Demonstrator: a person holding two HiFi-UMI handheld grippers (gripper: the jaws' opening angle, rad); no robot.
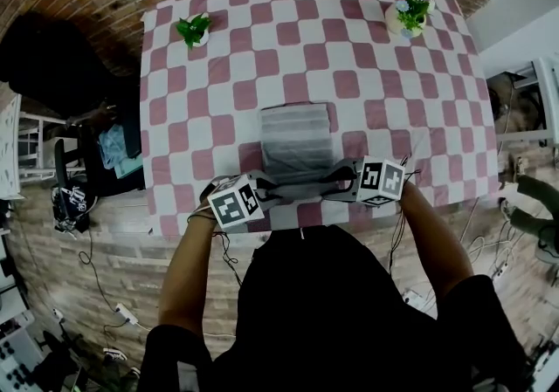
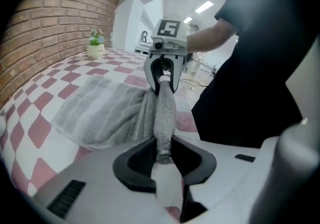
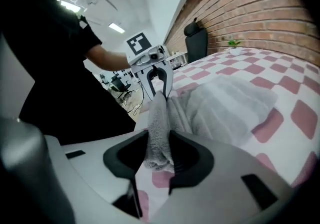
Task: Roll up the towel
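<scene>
A grey striped towel (image 1: 295, 141) lies flat on the red-and-white checked table (image 1: 349, 50), close to the near edge. Both grippers face each other along the towel's near edge, which is lifted and bunched into a ridge between them. In the left gripper view, my left gripper (image 2: 161, 154) is shut on one end of that bunched towel edge (image 2: 164, 113). Opposite it, my right gripper (image 3: 159, 155) is shut on the other end of the towel (image 3: 225, 108). From the head view, the left gripper (image 1: 275, 194) and right gripper (image 1: 339, 179) sit just ahead of their marker cubes.
Small potted plants stand at the far left (image 1: 193, 29) and far right (image 1: 409, 13) of the table. A black chair (image 3: 196, 43) is beyond the table's left end. My torso is close against the near table edge. Cables lie on the brick floor.
</scene>
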